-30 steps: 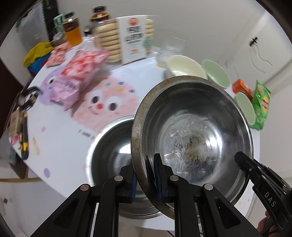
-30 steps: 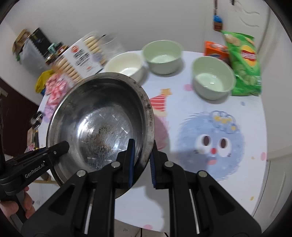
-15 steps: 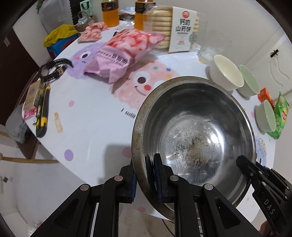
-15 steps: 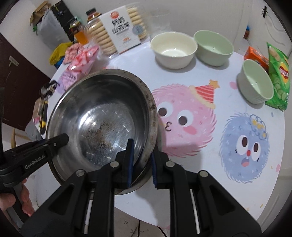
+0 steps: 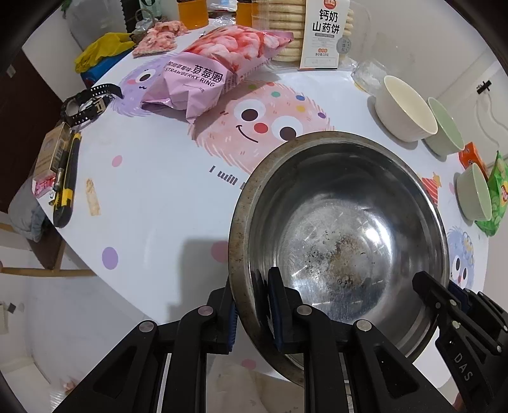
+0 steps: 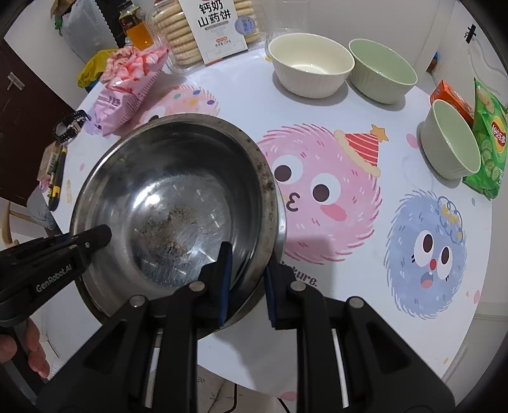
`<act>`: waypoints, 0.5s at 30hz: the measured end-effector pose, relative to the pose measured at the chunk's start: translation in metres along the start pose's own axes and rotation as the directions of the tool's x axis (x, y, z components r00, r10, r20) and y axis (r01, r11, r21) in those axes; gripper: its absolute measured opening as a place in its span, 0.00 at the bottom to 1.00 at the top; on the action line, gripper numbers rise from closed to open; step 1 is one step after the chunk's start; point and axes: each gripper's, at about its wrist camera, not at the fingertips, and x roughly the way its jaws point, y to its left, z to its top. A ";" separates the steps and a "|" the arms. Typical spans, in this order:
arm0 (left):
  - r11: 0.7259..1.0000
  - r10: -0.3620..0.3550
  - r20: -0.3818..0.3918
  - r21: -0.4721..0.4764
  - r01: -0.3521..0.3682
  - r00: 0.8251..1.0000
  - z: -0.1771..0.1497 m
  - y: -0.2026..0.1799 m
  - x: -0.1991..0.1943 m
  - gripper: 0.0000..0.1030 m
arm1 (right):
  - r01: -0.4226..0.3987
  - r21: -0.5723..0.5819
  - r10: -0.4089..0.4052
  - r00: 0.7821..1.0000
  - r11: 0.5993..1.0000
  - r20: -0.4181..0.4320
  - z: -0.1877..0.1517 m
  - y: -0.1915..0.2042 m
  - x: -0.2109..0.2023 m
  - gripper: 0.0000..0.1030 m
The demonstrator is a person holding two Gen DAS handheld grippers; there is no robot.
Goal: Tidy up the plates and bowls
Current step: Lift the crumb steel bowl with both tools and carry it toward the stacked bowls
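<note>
While both tools clamp the steel bowl, cartoon-printed tablecloth spreads below.

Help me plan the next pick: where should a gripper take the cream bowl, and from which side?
Pinch the rim of the cream bowl, one finger inside and one outside the wall, from above at its near edge. It stands upright and open. The green bowl crowds its right side and the biscuit pack stands behind, so the near edge looks freest.
</note>
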 end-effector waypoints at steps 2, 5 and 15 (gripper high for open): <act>1.000 -0.002 -0.009 -0.002 0.002 1.000 0.000 0.001 0.002 0.17 | 0.006 -0.003 -0.006 1.000 1.000 -0.004 0.000 0.001 0.001 0.21; 1.000 0.006 -0.013 0.008 -0.006 1.000 -0.001 0.000 0.005 0.17 | 0.019 -0.012 -0.019 1.000 1.000 -0.013 0.000 0.002 0.002 0.21; 1.000 0.019 -0.029 0.025 -0.018 0.999 -0.004 -0.003 0.011 0.20 | 0.050 -0.039 -0.051 0.998 0.998 -0.025 0.001 0.006 0.004 0.25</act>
